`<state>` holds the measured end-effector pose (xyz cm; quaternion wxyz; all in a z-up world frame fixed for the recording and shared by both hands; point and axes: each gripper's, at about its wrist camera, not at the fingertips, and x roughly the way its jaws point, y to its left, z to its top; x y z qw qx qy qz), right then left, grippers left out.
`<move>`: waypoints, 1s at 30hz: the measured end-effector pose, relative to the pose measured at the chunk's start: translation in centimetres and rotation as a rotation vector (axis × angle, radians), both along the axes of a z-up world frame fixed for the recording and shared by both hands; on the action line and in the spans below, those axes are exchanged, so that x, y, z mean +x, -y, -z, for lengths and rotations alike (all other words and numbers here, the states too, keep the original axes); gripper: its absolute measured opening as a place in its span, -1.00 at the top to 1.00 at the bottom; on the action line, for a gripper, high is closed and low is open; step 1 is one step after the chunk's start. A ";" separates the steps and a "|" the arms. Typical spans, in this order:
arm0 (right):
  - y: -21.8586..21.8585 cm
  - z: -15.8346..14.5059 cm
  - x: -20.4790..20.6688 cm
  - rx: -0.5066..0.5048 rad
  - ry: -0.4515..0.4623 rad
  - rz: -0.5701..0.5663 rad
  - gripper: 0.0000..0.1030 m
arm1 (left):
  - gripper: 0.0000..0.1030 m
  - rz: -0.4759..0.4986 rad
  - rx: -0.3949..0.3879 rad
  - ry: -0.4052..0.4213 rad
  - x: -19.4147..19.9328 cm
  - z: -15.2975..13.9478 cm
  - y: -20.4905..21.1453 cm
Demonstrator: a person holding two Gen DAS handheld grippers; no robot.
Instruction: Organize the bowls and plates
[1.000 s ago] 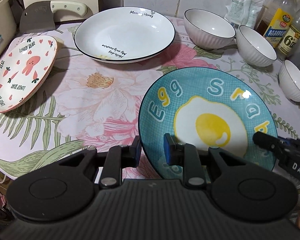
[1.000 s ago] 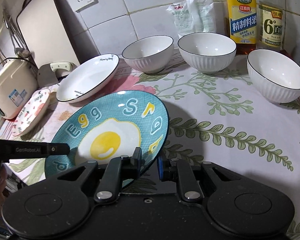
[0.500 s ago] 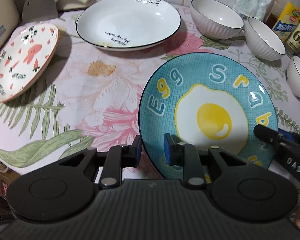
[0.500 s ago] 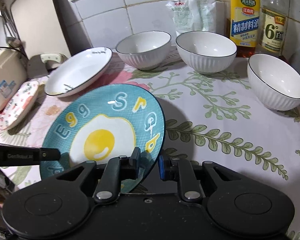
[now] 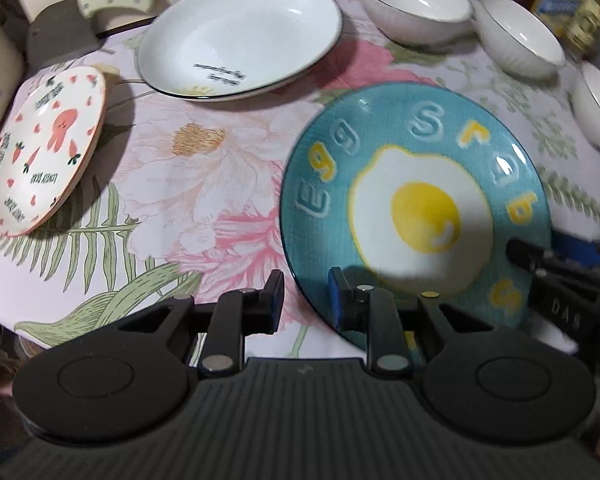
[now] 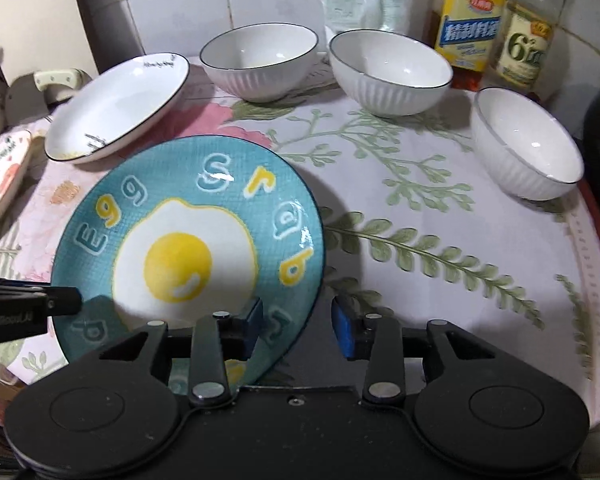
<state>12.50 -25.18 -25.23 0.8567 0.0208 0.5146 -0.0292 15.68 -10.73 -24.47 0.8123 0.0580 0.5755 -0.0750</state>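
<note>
Flowers covered the cloth on the bench (image 6: 420,208), the biggest thing we saw. The blue egg plate (image 5: 420,208) lay near its front edge, between our two tools. Behind it sat the white plate (image 5: 240,36), and off to the left the small pink plate (image 5: 48,148). Three white bowls (image 6: 260,64) stood apart along the back.

The left tool (image 5: 305,298) had the blue plate's rim between its pads, set close together. We could not tell if they pinched it. The right tool (image 6: 296,320) was opening. Its pads stood spread on each side of the rim and did not press on it.

We thought the step was letting go of the blue plate. To do it well, the plate should lie flat first. Then each tool should open wide and back away without bumping the rim.

Only the left view showed the whole pink plate. Only the right view showed all three bowls clearly, and the bottles (image 6: 472,20) by the wall.
</note>
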 end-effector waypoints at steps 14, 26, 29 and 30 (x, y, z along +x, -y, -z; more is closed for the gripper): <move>-2.6 -4.6 -2.8 -0.011 -0.065 -0.042 -0.54 | 0.18 0.016 0.004 -0.033 -3.1 -4.6 -3.9; -5.3 -10.9 -4.3 0.091 -0.019 -0.126 -0.56 | -0.19 0.016 -0.015 -0.020 -4.9 -9.9 -9.1; -6.3 -12.4 -4.5 0.099 0.011 -0.156 -0.56 | -0.21 0.029 -0.023 -0.014 -5.1 -11.1 -10.3; -6.7 -12.8 -4.4 0.094 0.022 -0.165 -0.56 | -0.22 0.035 -0.022 -0.008 -5.1 -11.4 -10.7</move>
